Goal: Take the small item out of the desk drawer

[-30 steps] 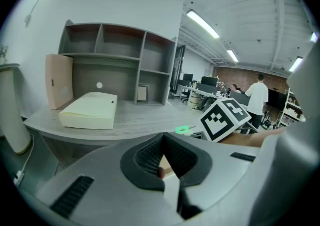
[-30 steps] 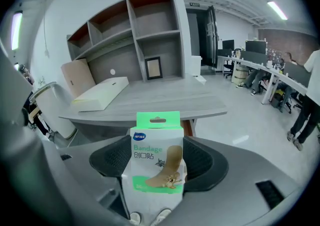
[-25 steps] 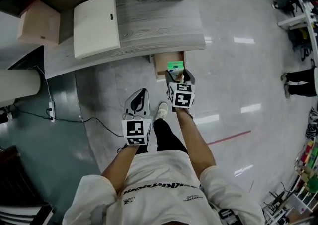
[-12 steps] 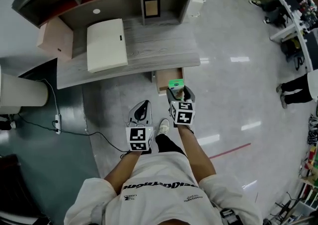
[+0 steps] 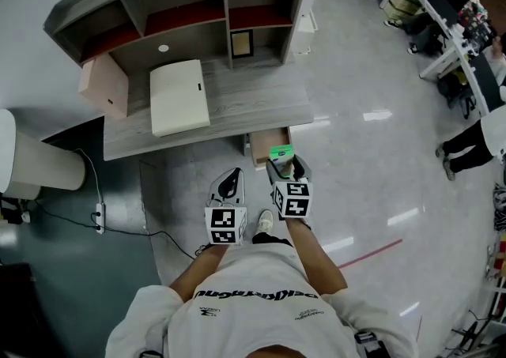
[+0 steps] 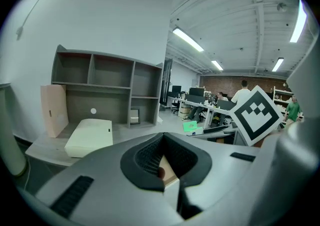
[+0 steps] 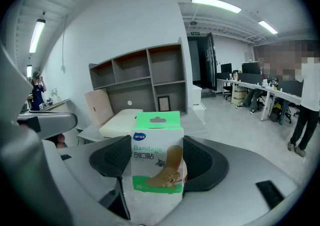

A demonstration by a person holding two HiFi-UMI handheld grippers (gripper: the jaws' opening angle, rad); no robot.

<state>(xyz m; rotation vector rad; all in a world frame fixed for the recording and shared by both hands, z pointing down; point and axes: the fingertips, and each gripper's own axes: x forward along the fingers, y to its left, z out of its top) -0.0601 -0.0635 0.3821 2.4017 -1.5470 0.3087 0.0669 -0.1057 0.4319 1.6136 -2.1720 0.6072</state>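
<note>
Green-and-white bandage box (image 7: 156, 155) stands upright, clamped between the right gripper's (image 5: 286, 168) fingers (image 7: 111, 157), by the open drawer's (image 5: 259, 147) near edge. The left gripper's (image 5: 229, 184) fingers (image 6: 145, 162) are clenched together, empty.

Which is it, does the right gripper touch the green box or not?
Touching. The right gripper view shows the right gripper clamping the bandage box between its jaws.

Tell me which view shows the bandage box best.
The right gripper view: the bandage box stands upright between the jaws, front print readable. The head view shows only its green top; the left gripper view, a small green patch.
</note>
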